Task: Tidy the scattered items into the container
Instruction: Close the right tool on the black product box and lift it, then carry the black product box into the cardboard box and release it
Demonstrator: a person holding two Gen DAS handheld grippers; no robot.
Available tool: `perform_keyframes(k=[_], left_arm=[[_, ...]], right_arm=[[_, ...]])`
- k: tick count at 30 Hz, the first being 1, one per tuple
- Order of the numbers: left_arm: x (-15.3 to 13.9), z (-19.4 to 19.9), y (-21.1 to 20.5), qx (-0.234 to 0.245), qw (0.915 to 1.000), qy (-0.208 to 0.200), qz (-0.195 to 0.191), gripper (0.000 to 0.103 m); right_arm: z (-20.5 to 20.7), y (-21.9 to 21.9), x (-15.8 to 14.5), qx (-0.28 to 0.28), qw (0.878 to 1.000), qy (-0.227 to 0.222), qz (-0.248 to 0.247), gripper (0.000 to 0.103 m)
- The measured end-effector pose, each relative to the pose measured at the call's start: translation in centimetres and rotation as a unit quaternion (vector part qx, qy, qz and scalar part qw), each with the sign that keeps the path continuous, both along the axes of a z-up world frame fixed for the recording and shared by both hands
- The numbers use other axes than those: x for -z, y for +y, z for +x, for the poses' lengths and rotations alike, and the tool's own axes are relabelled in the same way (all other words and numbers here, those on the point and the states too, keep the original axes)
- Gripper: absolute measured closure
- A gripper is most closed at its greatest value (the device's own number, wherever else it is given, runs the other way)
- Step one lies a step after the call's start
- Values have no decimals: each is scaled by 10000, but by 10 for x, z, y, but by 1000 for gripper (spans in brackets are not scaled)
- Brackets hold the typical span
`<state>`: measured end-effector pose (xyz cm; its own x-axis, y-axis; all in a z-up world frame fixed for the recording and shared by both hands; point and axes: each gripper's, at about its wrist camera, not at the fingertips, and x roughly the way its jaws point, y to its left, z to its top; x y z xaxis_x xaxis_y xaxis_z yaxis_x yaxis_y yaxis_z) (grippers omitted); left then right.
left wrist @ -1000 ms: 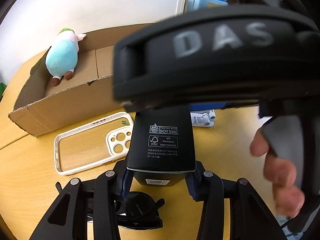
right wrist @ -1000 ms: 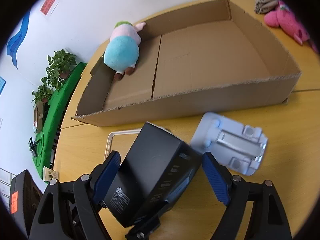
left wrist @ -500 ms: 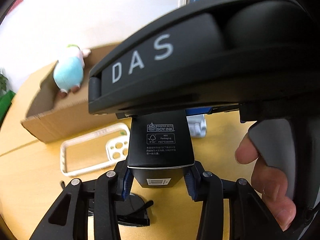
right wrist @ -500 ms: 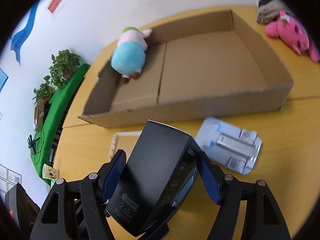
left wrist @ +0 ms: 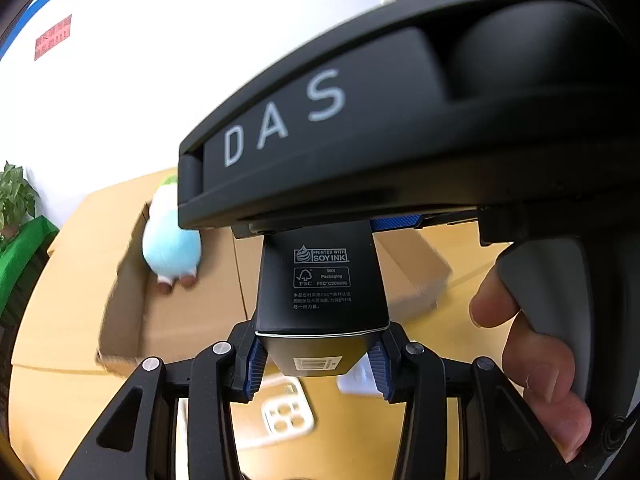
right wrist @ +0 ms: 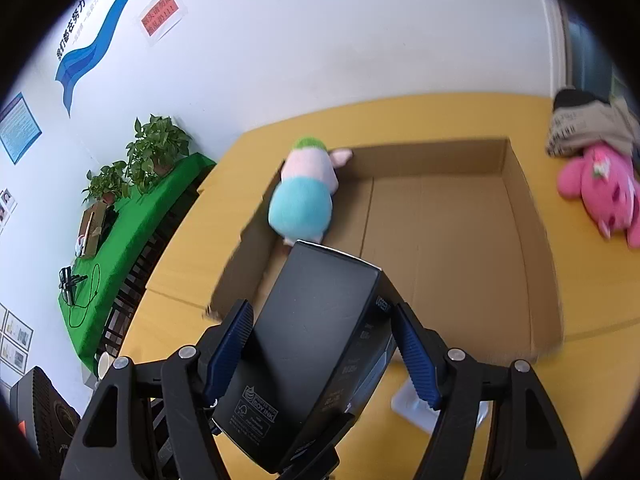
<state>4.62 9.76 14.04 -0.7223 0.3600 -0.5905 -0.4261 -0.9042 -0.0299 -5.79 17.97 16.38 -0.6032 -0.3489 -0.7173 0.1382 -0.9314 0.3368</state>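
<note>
Black box [right wrist: 316, 344]: smooth card, slight satin sheen, white print. 
Container [right wrist: 460, 240]: raw brown corrugated cardboard, matt, creased floor. 
Plush toy [right wrist: 304, 196]: soft fuzzy cloth, blue and pink. 
Pink plush [right wrist: 604, 192]: fleecy cloth. 
Counter [right wrist: 192, 256]: smooth yellow wood-look top, low sheen. 
Hand-held gripper [right wrist: 320, 344]: matt black plastic, ribbed blue rubber pads, shiny metal screws. 
Phone case [left wrist: 286, 416]: pale smooth plastic.

Plush toy [right wrist: 306, 196] in the cardboard box's [right wrist: 532, 248] far-left corner — another toy [right wrist: 604, 196] lies outside, right.
</note>
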Motion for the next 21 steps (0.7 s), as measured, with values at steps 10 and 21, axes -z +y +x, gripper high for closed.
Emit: perform_keyframes(k=[10,21], left_arm=[[-34,-64,2,-143,9998,18,117,57],[-36,-153,7,-450,9979,-462,96,57]], right_arm=[[-78,-1,-34,-178,9997,53,128,33],[-176,-2,-29,-539,9979,-325,150,33]])
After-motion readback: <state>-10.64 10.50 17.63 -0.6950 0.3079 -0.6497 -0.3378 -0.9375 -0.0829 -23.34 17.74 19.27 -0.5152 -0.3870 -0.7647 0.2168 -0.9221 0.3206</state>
